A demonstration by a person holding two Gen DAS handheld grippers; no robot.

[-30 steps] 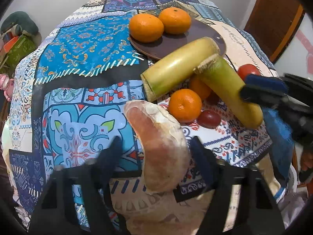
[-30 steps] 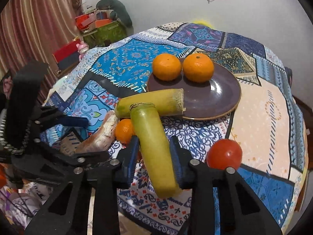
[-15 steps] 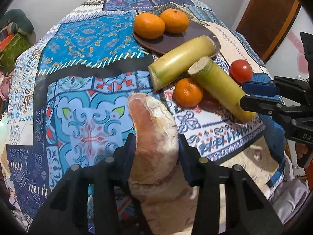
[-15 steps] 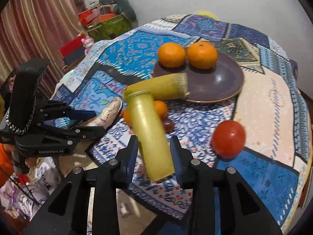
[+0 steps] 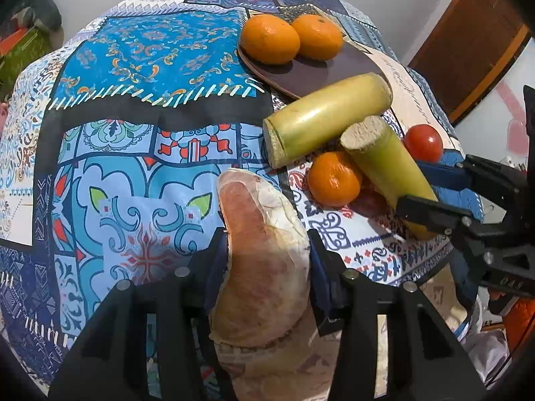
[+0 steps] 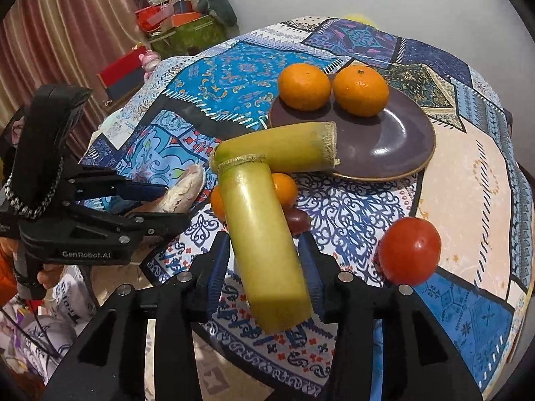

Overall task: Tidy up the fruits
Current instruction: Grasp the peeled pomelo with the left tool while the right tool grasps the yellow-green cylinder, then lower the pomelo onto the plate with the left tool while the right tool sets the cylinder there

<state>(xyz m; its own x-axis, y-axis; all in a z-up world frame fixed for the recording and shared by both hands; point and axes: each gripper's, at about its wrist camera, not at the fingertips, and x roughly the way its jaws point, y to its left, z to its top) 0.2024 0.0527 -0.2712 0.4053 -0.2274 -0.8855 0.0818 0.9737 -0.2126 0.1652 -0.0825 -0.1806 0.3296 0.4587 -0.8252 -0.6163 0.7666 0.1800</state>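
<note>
Fruits lie on a worktop [image 6: 474,180] under a patterned cloth. At the lower centre of the left wrist view, the left gripper [image 5: 267,260] has its fingers [image 5: 319,267] pressed against both sides of a pomelo wedge [image 5: 260,250], pinkish with pale pith, whose tip points up the frame. In the right wrist view this gripper sits at the left edge with the wedge's end poking out toward the middle.

The right gripper [image 6: 264,264], at the lower centre of its own view, grips a cane piece [image 6: 260,234], yellow-green, with its fingers [image 6: 309,267] tight on each flank. Its far end reaches up to a second cane [image 6: 277,150]; whether the two touch cannot be told. That second cane lies crosswise with its right end over the rim of a brown plate [image 6: 394,140].

Two oranges [image 6: 304,87] sit side by side on the far part of the plate, at upper centre of the frame. A small orange [image 5: 334,178] shows partly behind the held cane, and a dark red fruit [image 6: 297,220] sits just right of it. A tomato [image 6: 409,250] is at the right of the frame, near the right gripper and well apart from the plate.
</note>
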